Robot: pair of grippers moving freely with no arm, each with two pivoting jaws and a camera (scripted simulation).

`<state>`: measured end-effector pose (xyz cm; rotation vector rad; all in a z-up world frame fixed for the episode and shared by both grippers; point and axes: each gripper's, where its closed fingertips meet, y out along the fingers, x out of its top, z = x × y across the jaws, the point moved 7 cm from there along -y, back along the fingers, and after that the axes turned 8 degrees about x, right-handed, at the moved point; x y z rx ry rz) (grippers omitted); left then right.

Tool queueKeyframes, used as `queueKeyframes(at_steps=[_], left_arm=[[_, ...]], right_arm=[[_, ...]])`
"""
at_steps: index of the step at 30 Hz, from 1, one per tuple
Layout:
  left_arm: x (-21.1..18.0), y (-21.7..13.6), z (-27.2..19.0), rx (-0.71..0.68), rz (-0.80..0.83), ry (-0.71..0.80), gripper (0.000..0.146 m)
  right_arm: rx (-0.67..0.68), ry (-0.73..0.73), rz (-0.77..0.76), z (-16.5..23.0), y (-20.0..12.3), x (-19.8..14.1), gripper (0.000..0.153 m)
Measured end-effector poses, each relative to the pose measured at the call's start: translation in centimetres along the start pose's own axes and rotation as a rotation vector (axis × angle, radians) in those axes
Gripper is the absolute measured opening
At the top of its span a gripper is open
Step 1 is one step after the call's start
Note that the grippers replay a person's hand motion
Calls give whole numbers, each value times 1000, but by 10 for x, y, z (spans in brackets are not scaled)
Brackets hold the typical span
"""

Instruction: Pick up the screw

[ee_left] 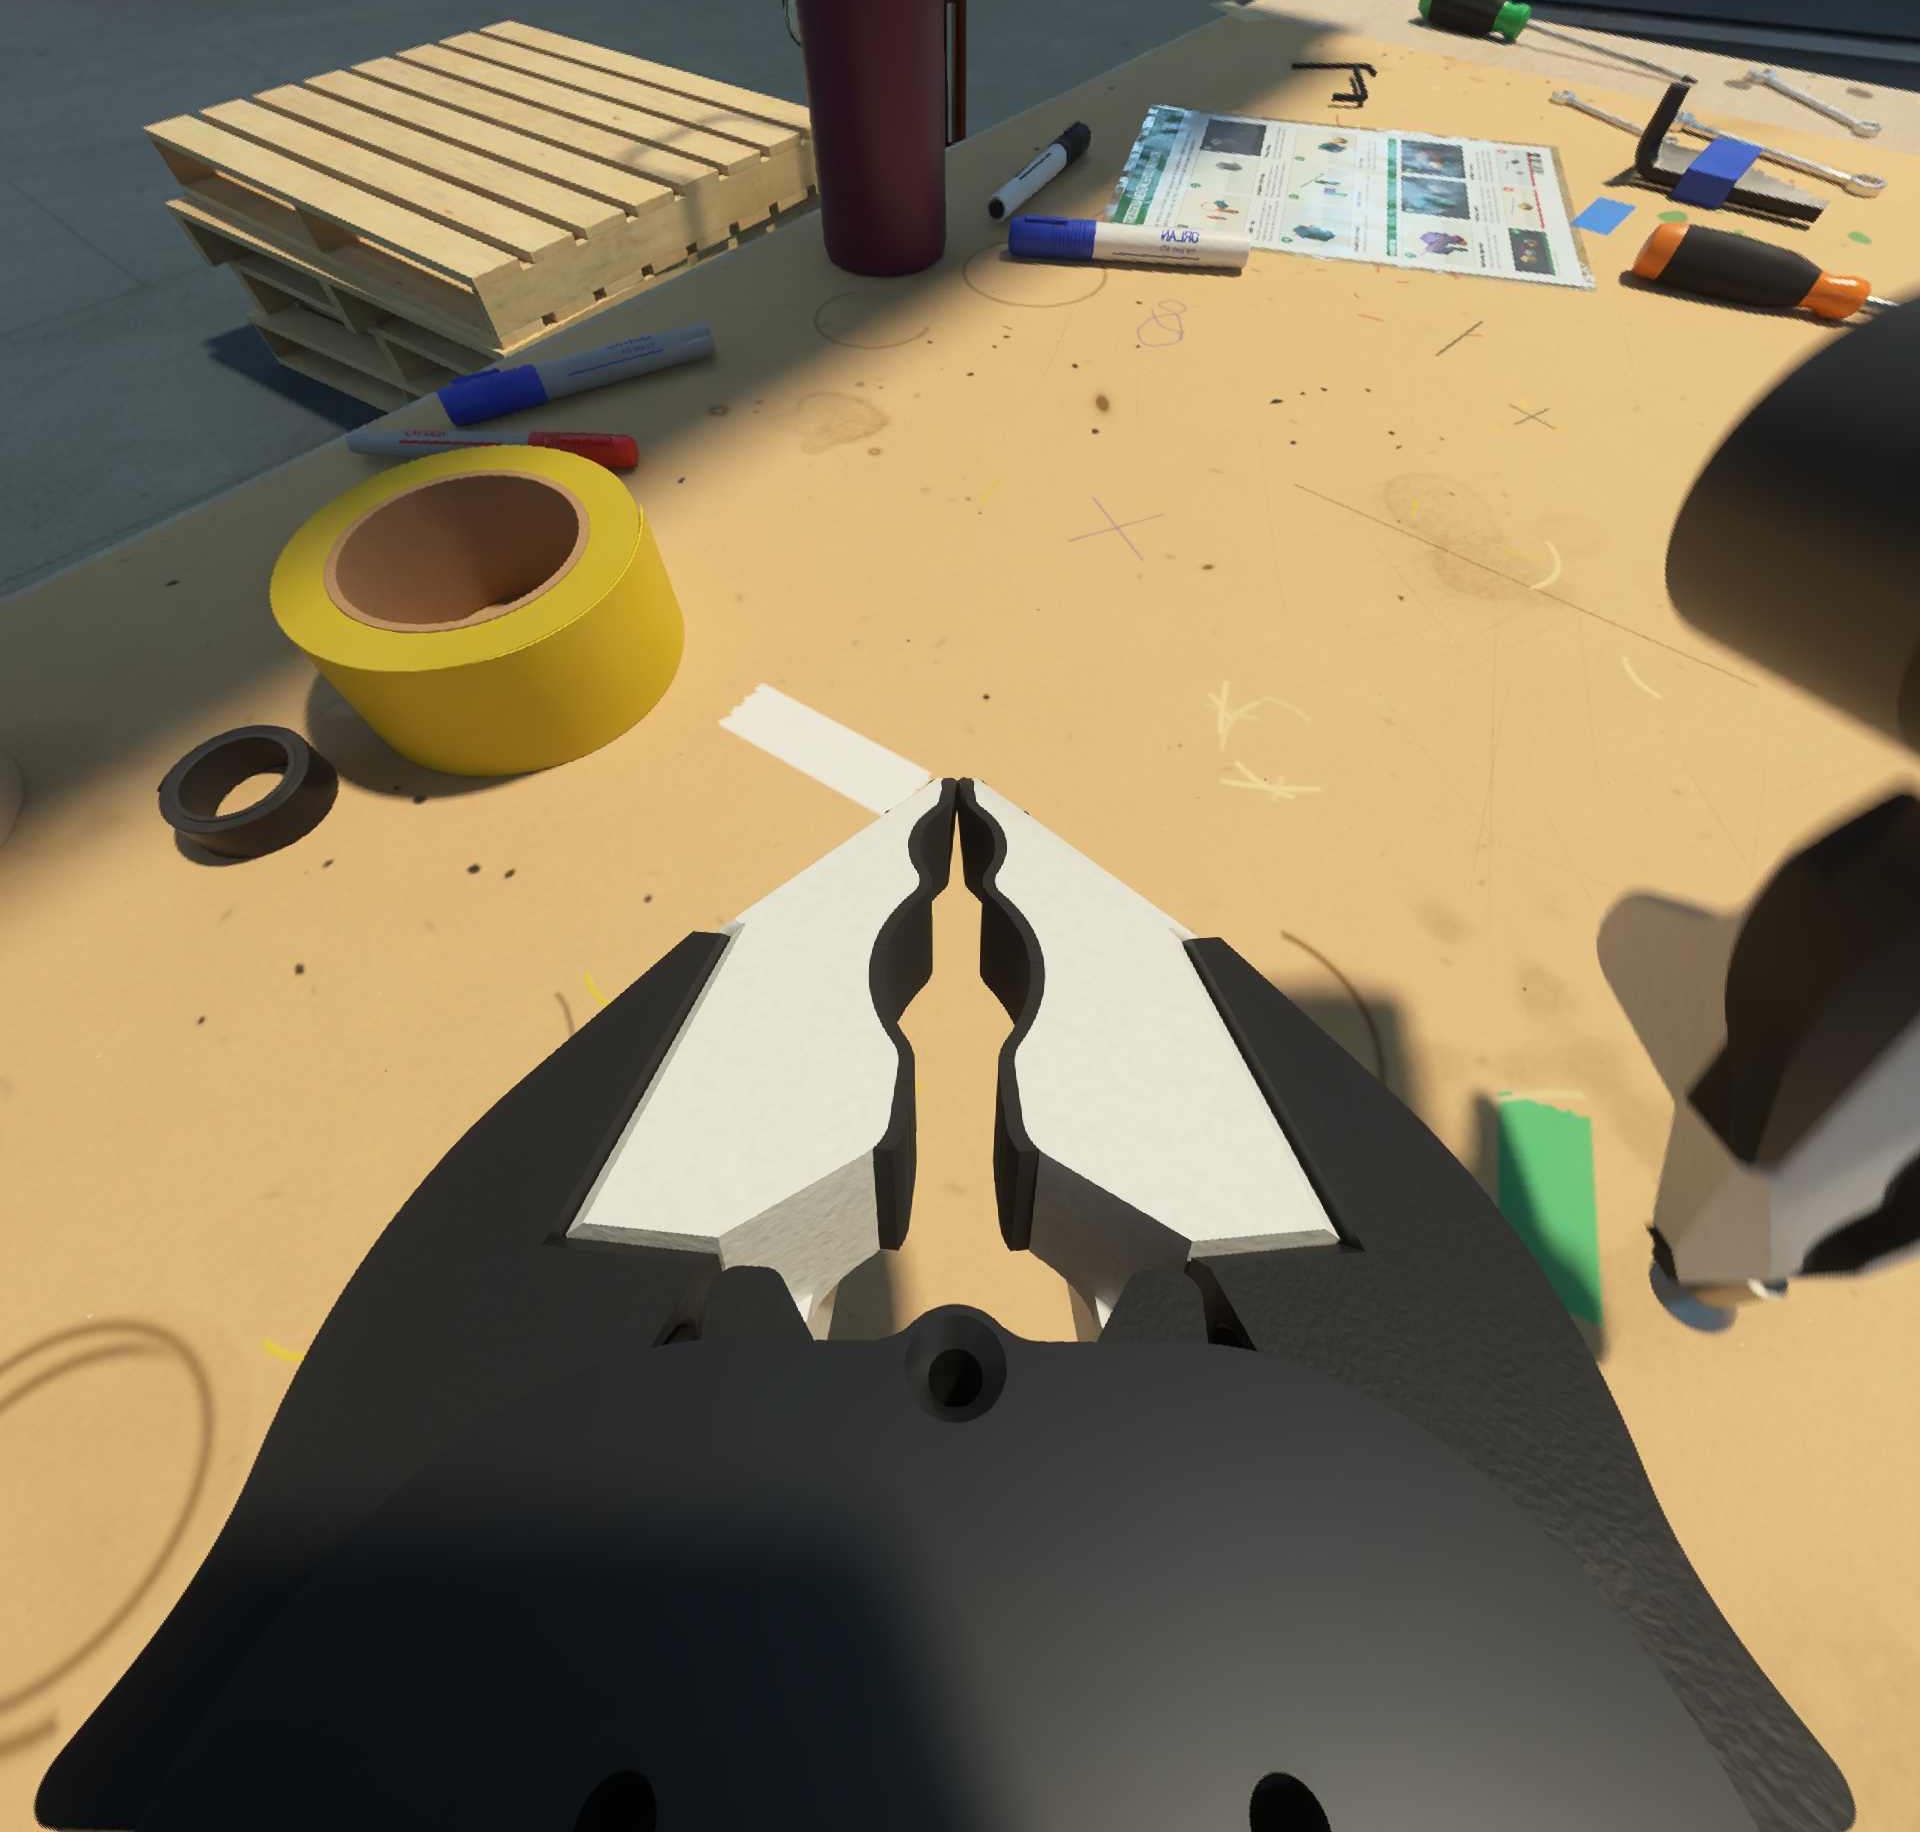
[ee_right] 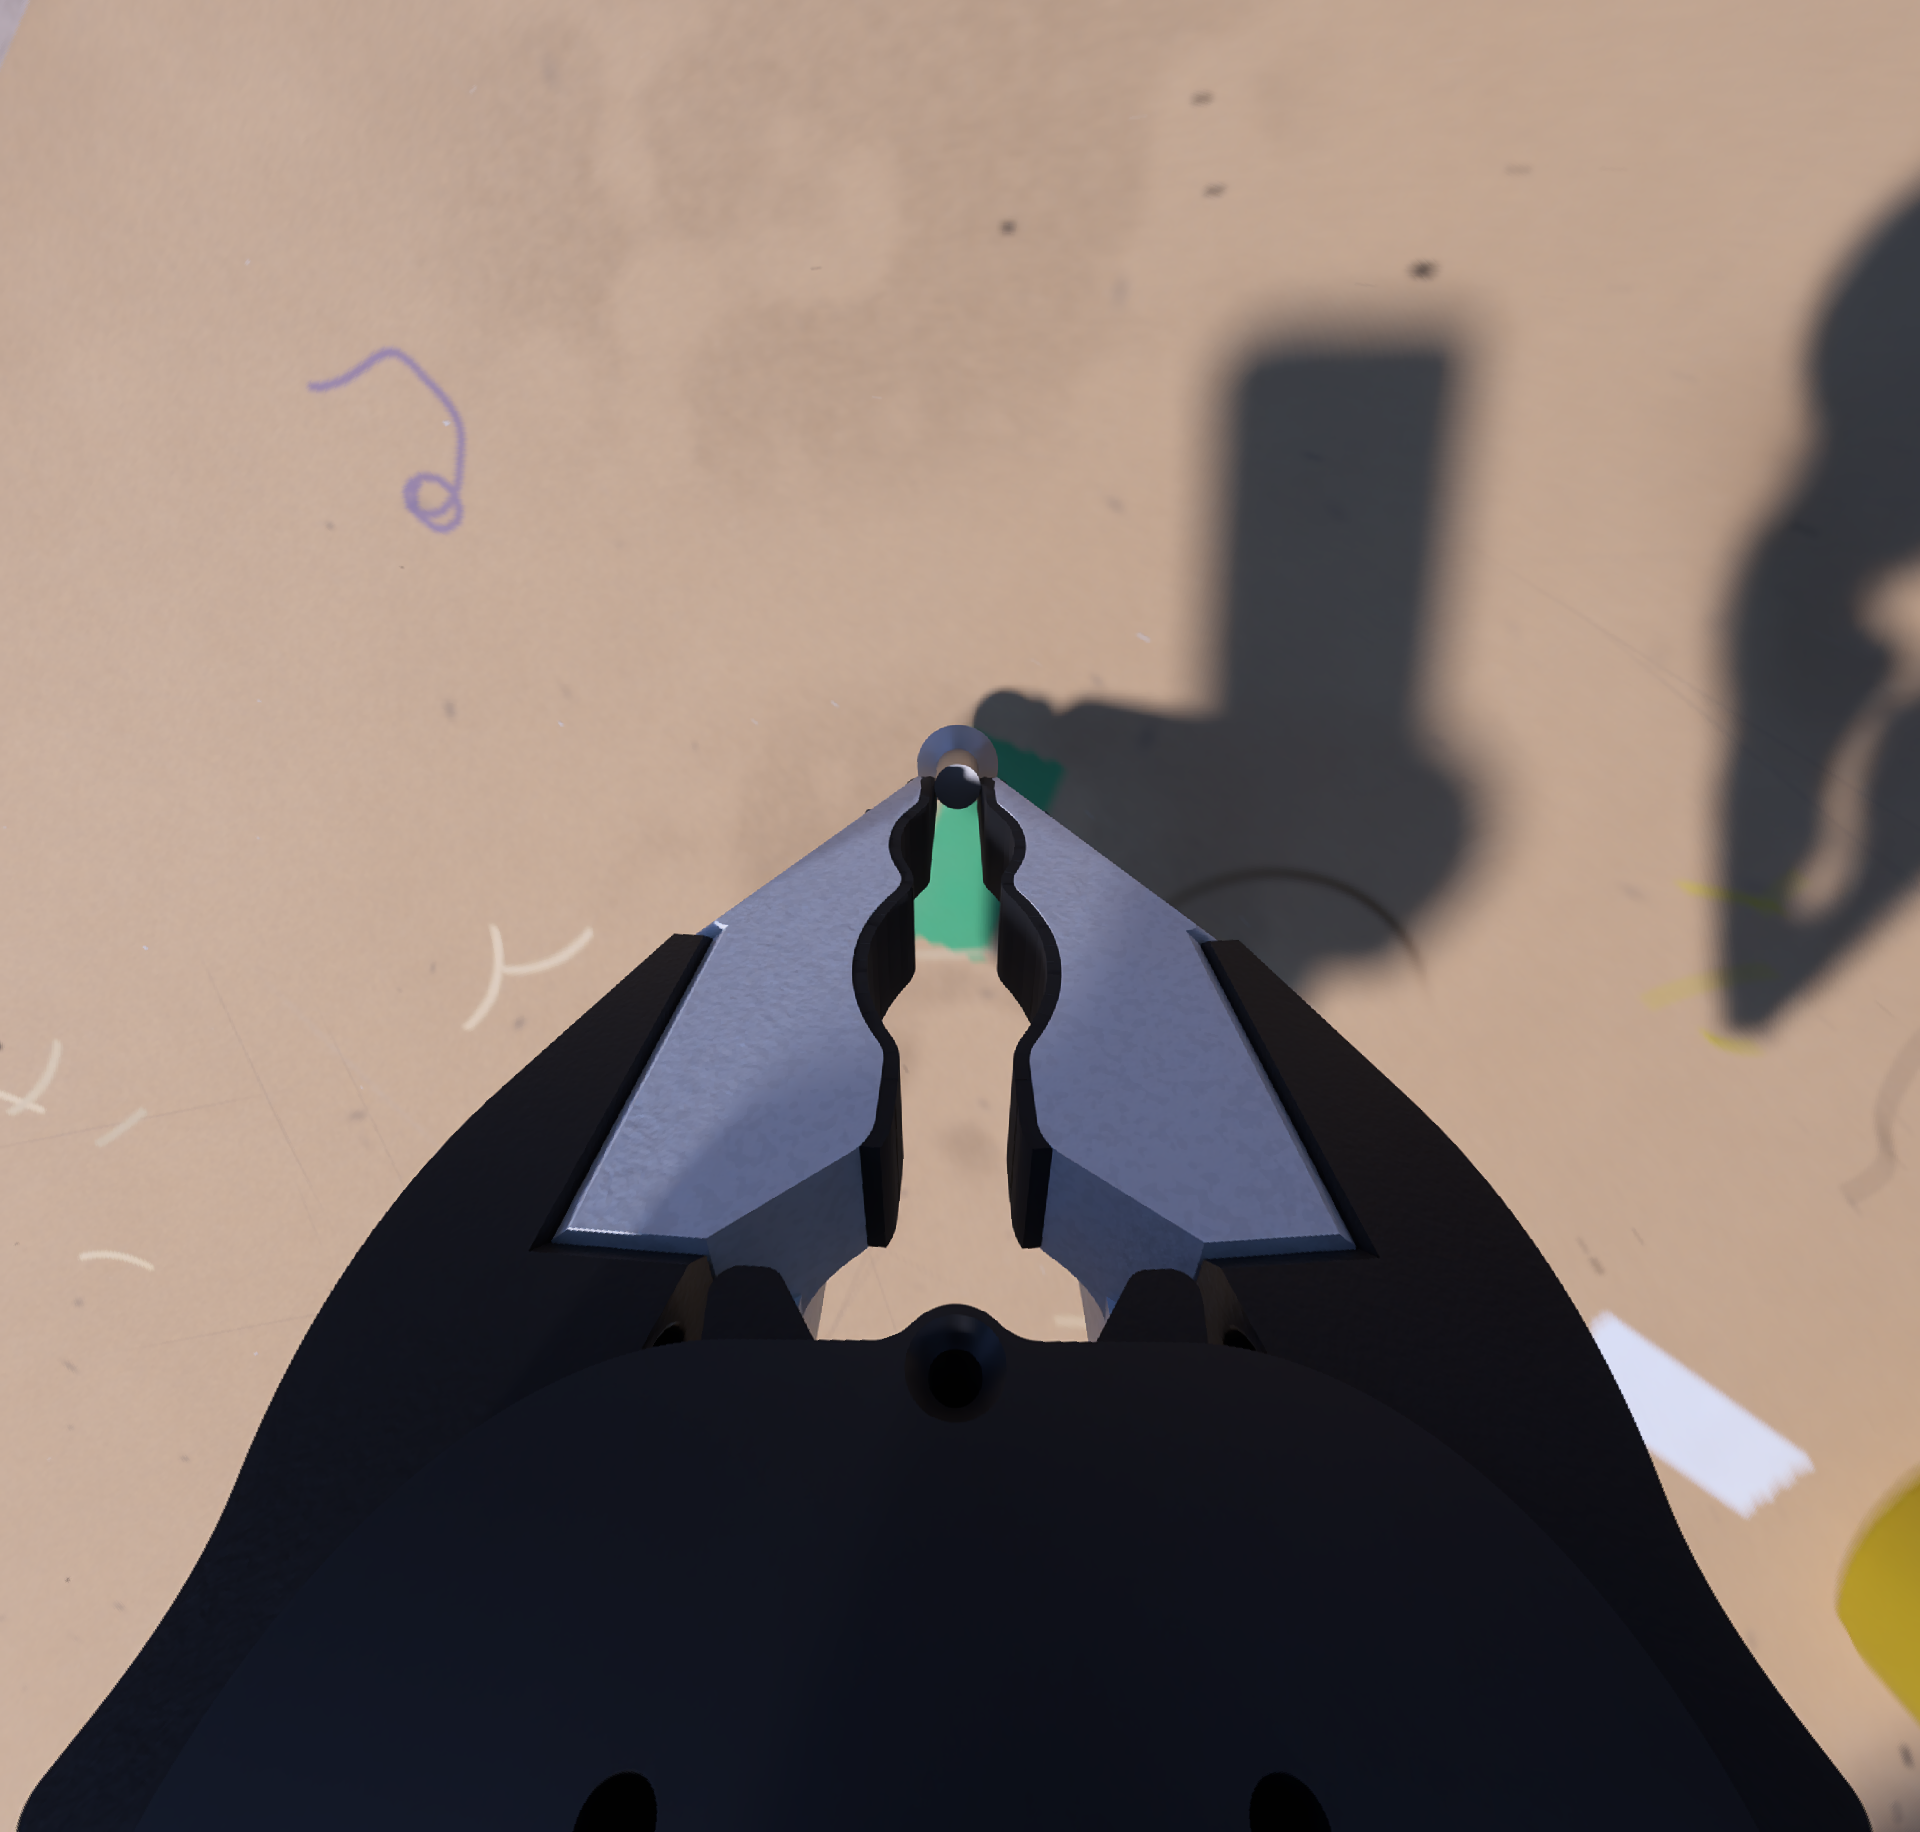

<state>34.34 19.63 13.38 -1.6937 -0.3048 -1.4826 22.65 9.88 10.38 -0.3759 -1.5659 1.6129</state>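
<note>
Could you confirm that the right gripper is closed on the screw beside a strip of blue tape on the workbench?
Not quite: the tape strip is green, not blue. The right wrist view shows the right gripper shut on the screw at its fingertips, with the green strip on the workbench directly under the tips. The rest of your statement holds.

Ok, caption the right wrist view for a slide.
Right gripper shut on the screw over green tape on the table.
</note>
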Motion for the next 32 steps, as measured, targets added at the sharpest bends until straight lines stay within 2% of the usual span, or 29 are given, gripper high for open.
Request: queueKeyframes(at_steps=[5, 11, 16, 20, 32], left_arm=[[0, 1, -2, -16, 7, 12, 0], [-1, 3, -8, -40, 20, 44, 0], [0, 6, -12, -51, 30, 67, 0], [0, 8, -14, -51, 36, 80, 0], [0, 8, -15, -49, 39, 87, 0]], right_arm=[[-177, 82, -146, -11, -66, -22, 8], [-468, 232, -336, -14, -155, -72, 8], [-678, 341, -459, -10, -206, -109, 8], [-708, 366, -492, -8, -217, -123, 8], [-708, 383, -460, -15, -212, -127, 8]])
